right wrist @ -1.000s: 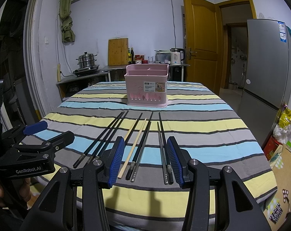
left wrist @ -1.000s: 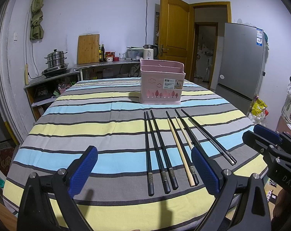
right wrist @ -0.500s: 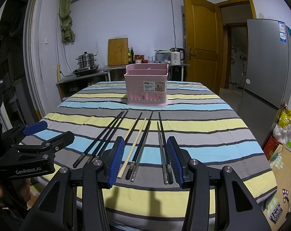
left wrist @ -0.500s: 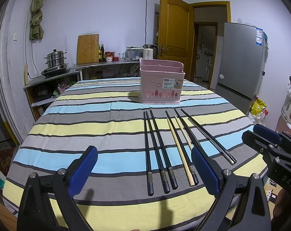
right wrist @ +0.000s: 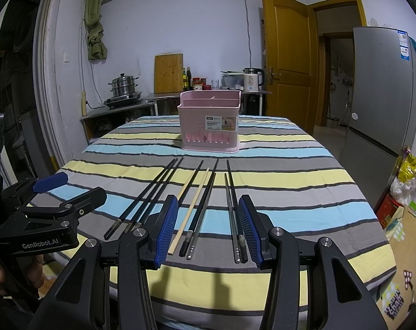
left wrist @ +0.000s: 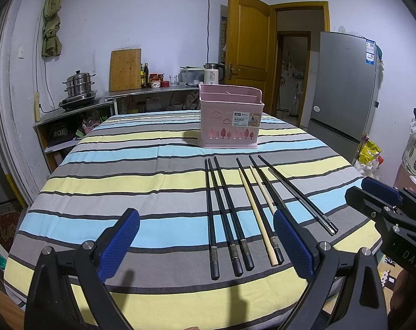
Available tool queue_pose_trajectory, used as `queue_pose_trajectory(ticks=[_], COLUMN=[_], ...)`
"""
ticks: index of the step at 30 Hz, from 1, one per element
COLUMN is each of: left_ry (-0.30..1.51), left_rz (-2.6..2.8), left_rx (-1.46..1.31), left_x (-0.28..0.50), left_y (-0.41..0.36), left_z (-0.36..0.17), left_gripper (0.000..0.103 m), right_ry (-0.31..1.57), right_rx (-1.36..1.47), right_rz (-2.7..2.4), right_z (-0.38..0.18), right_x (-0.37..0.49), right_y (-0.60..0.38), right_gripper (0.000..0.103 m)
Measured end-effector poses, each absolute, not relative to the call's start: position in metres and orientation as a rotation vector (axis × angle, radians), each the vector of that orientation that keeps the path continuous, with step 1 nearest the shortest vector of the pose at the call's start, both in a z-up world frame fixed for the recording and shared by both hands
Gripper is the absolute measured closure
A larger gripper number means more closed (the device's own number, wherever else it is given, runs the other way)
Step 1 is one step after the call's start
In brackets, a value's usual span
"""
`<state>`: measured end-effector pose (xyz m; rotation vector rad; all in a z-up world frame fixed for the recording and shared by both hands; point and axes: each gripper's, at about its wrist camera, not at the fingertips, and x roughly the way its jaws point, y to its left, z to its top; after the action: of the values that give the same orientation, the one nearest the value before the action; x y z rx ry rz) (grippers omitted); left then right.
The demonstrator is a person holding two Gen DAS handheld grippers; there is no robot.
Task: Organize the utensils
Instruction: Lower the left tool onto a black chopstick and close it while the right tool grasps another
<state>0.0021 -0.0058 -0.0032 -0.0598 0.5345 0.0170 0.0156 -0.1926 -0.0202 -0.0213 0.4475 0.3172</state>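
Observation:
Several chopsticks lie side by side on the striped tablecloth (left wrist: 142,181): black ones (left wrist: 224,214) and two pale wooden ones (left wrist: 256,211). In the right wrist view the black chopsticks (right wrist: 142,200) and a pale chopstick (right wrist: 190,209) point toward a pink utensil basket (right wrist: 210,122). That basket (left wrist: 230,118) stands upright past their tips. My left gripper (left wrist: 206,243) hovers wide open over the near table edge, nothing between its fingers. My right gripper (right wrist: 208,229) is open too, with blue pads either side of the chopstick handles, above them.
A grey fridge (left wrist: 345,93) stands at the right, an orange door (left wrist: 247,38) behind the table. A counter (left wrist: 142,92) at the back holds a steel pot (left wrist: 78,84), cutting board (left wrist: 125,69), bottles and a kettle (right wrist: 252,78). Bags (right wrist: 408,170) lie on the floor at the right.

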Motion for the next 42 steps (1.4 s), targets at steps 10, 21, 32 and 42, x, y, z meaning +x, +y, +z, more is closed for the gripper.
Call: queue_pose_trajectory(ticks=[10, 21, 32, 42], left_ry=[0.541, 0.619, 0.769, 0.899], left_rz=[0.012, 0.006, 0.037, -0.009], left_rx=[-0.062, -0.062, -0.069, -0.11], left_x=[0.007, 0.029, 0.09, 0.145], left_y=[-0.012, -0.003, 0.017, 0.029], left_z=[-0.001, -0.016, -0.03, -0.037], left_gripper=[0.004, 0.004, 0.013, 0.034], right_ry=[0.452, 0.489, 0.582, 0.695], right_rx=[-0.019, -0.018, -0.045, -0.06], right_rz=[0.317, 0.308, 0.323, 0.363], right_z=[-0.021, -0.026, -0.03, -0.031], right_x=[0.017, 0.035, 0.09, 0.16], right_y=[-0.194, -0.196, -0.194, -0.186], right_gripper=[0.056, 0.056, 0.056, 0.056])
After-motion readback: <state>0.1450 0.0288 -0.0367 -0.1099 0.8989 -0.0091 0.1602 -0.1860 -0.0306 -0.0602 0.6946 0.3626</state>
